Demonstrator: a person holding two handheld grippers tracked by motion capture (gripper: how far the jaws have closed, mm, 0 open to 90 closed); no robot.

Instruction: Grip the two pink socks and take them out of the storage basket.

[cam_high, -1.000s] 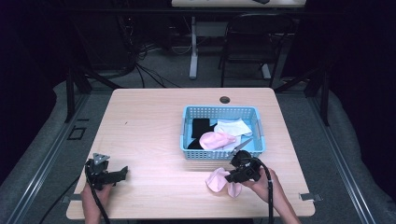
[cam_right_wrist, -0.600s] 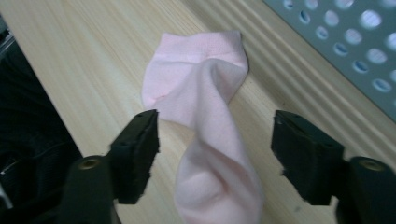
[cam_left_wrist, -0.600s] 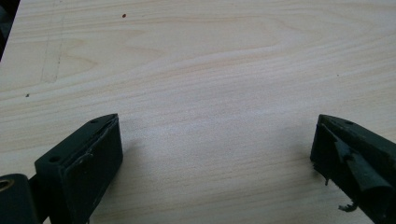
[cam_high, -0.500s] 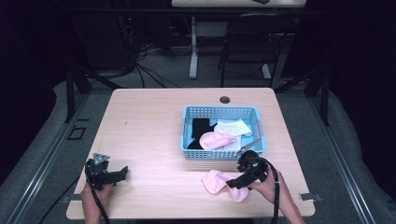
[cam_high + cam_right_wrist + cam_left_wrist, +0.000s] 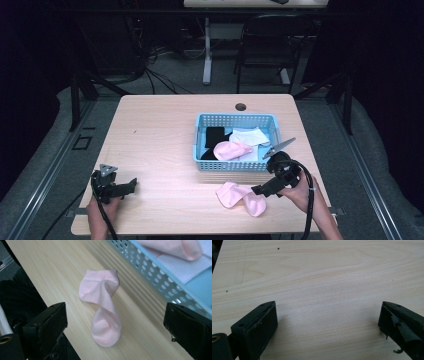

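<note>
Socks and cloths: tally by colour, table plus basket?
Pink: 2, one sock on the table, one pink sock in the basket
White: 1, white cloth, folded; may be more than one piece
Black: 1, black cloth
Total: 4, 3 of them in the blue basket

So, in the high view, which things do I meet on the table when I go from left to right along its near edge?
Left gripper → pink sock lying on the table → right gripper, jaws just opened, nothing between them.
</note>
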